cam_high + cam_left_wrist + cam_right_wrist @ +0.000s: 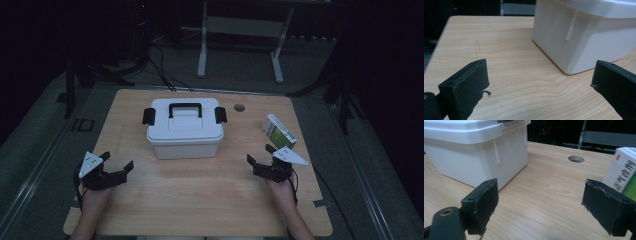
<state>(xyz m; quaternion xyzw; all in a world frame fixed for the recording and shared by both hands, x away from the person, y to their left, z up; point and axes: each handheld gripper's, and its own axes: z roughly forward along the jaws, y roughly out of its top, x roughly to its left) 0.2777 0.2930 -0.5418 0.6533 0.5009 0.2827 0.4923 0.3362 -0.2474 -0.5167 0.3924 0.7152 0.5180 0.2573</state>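
Two grippers: both low over the near half of the wooden table, one at each side, each held in a hand coming in from 6 o'clock.
Left gripper: at about 8 o'clock from the white box, well apart from it; grey three-cornered plate on top; jaws spread wide with only bare wood between them.
Left gripper view: left gripper with two black pads at the lower corners, far apart; the box's near corner rises between them farther off, at 1 o'clock; tabletop clear wood grain below.
Right gripper: at about 4 o'clock from the box, well apart from it; jaws wide apart, nothing held; cable trails back along the forearm.
Right gripper view: right gripper with pads far apart; box wall at 10 o'clock; carton at 3 o'clock, just behind the right-hand pad, contact cannot be told; round hole in the tabletop at 12 o'clock.
White box: plastic, lid on, black carry handle flat across the top, a black latch on each short side; sits upright around the middle of the table, slightly toward the far edge.
Small carton: white and green, lying at 3 o'clock from the box, near the table's right edge, just beyond the right gripper.
Surroundings: dark room, grey floor, a pale metal stand past the table at 12 o'clock.
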